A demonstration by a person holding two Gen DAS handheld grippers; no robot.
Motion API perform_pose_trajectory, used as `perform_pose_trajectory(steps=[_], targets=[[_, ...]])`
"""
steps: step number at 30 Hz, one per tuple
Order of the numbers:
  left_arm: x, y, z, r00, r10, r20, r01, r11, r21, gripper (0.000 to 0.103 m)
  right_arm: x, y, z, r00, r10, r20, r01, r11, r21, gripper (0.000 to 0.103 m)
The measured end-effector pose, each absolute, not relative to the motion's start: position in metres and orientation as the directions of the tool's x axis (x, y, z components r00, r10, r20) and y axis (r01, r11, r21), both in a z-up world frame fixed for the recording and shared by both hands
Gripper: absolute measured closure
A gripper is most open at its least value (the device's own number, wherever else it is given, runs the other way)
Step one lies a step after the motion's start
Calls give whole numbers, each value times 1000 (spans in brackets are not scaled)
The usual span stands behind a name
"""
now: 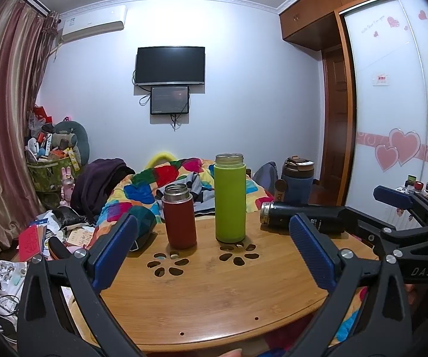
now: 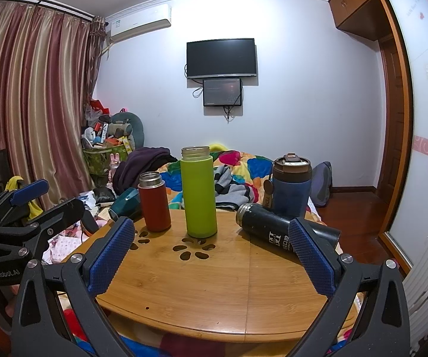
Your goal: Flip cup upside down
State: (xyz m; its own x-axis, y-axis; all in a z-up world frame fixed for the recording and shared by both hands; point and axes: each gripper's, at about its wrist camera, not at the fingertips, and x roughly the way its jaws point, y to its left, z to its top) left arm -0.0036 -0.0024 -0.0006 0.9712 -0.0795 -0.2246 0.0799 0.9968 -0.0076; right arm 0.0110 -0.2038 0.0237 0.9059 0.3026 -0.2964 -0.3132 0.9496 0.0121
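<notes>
Bamboo worktop [image 1: 214,303], round-edged with flower-shaped cut-outs, fills the near ground before a cluttered bedroom; nearest the cameras, the left claw [image 1: 214,255] hangs over the front edge with its blue pads spread wide and nothing between them; the right claw [image 2: 214,255] is likewise spread wide and empty, and its right pad overlaps part of the black cup [image 2: 276,232] in its own view; that cup lies on its side on the right part of the worktop, long axis roughly level, its metal-rimmed mouth pointing left toward the middle and its base end partly hidden behind the pad; from the left wrist view the base end is masked by the right claw's frame; past the cut-outs the red flask [image 1: 179,217] stands upright on the left with its mouth open upward, and just beside it the taller green bottle [image 1: 230,199] stands upright, also uncapped; farther back on the right a blue lidded tumbler [image 2: 292,187] stands behind the black cup; beyond, a colourful quilt [image 1: 154,184] covers the bed; two dark screens [image 1: 170,65] hang on the far wall.
</notes>
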Motion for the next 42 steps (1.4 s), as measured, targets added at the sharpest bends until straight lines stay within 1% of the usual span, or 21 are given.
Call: perform_pose_trajectory(steps=[10, 42], targets=[[-7, -3, 0, 972, -84, -218, 84, 996, -5, 0, 11, -202, 23, 906, 304, -296, -315, 949, 11, 0], [-2, -3, -1, 965, -97, -242, 96, 995, -16, 0, 12, -200, 21, 901, 311, -302, -322, 947, 15, 0]])
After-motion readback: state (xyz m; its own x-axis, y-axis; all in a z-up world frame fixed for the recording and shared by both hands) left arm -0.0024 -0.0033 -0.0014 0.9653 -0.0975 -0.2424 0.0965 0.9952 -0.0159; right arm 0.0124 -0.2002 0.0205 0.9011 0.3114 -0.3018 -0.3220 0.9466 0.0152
